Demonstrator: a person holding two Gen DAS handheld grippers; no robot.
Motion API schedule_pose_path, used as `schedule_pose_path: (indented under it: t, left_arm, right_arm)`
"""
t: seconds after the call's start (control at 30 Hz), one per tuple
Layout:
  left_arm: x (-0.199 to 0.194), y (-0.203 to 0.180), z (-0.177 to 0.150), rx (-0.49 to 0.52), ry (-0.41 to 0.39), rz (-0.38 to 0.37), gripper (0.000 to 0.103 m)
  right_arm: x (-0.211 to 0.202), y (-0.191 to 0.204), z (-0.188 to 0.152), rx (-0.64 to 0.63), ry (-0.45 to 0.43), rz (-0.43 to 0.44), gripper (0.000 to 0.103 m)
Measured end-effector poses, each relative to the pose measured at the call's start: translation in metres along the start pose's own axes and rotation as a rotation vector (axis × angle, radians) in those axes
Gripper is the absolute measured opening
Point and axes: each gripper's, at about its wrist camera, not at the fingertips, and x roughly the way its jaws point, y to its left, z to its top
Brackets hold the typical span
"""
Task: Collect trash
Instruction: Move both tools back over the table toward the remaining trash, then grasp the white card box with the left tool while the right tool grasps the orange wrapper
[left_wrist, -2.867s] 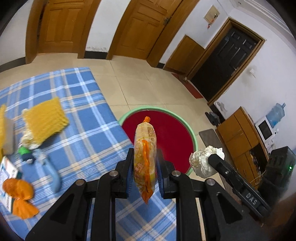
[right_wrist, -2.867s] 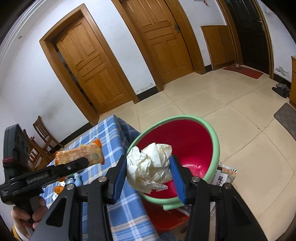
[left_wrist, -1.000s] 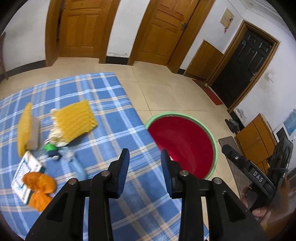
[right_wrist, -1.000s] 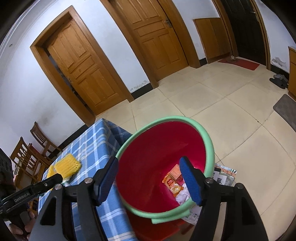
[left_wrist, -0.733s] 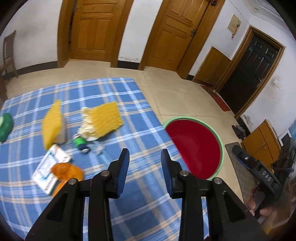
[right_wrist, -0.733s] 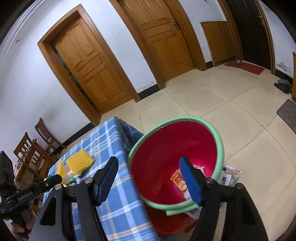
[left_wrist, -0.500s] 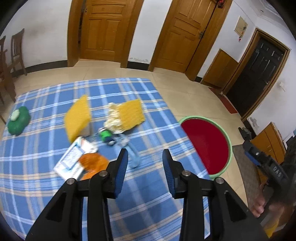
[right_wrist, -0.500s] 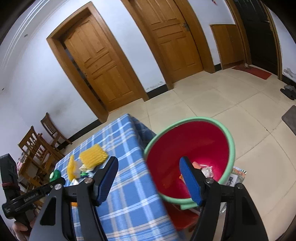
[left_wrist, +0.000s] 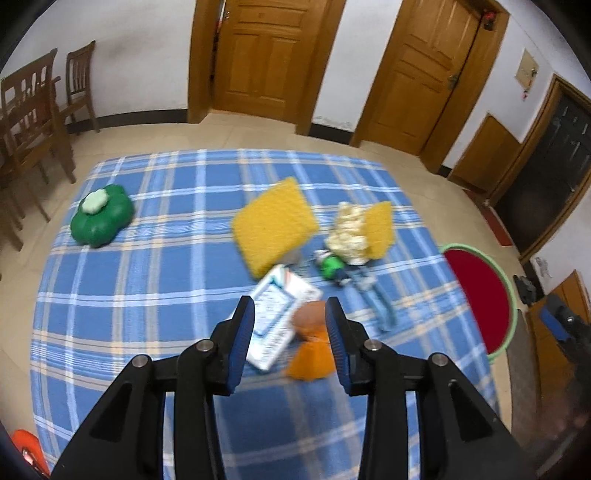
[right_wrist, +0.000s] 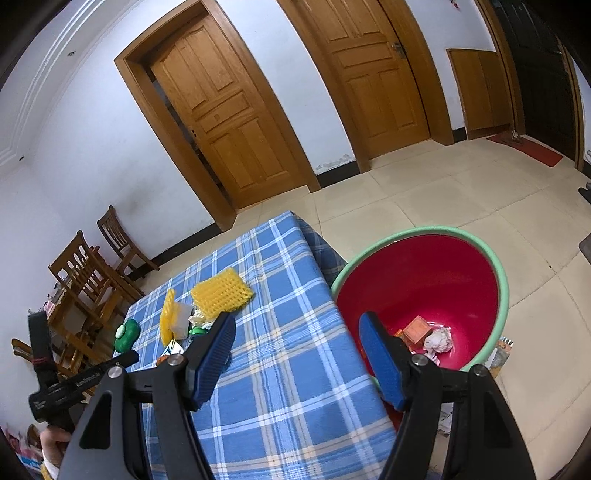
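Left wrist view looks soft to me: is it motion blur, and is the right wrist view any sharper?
Left wrist view: the trash on the blue plaid tablecloth, such as the orange wrapper, is smeared, like motion blur, while the open left gripper stays crisp. Right wrist view: sharper, with the crumpled white paper in the red green-rimmed bin readable; both views bend door frames at the edges.

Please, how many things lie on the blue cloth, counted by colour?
Yellow: 3, two foam nets and a pale wad
Green: 2, box, bottle
Orange: 1, wrapper
White: 1, carton
Total: 7
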Motion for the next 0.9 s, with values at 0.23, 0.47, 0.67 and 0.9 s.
schedule_pose_path:
  t: [0.23, 0.47, 0.67, 0.9]
  left_arm:
    - [0.030, 0.013, -0.007, 0.104, 0.082, 0.034, 0.040]
    - [0.049, 0.012, -0.012, 0.207, 0.134, -0.003, 0.054]
    - [0.058, 0.016, -0.005, 0.217, 0.130, -0.068, 0.059]
    - [0.068, 0.018, 0.001, 0.215, 0.151, -0.158, 0.060]
  right_arm:
    - [0.018, 0.008, -0.005, 0.002, 0.042, -0.026, 0.072]
    - [0.036, 0.026, -0.010, -0.011, 0.080, -0.054, 0.072]
    - [0.051, 0.045, -0.017, -0.042, 0.106, -0.074, 0.072]
    - [0.067, 0.056, -0.024, -0.040, 0.137, -0.120, 0.072]
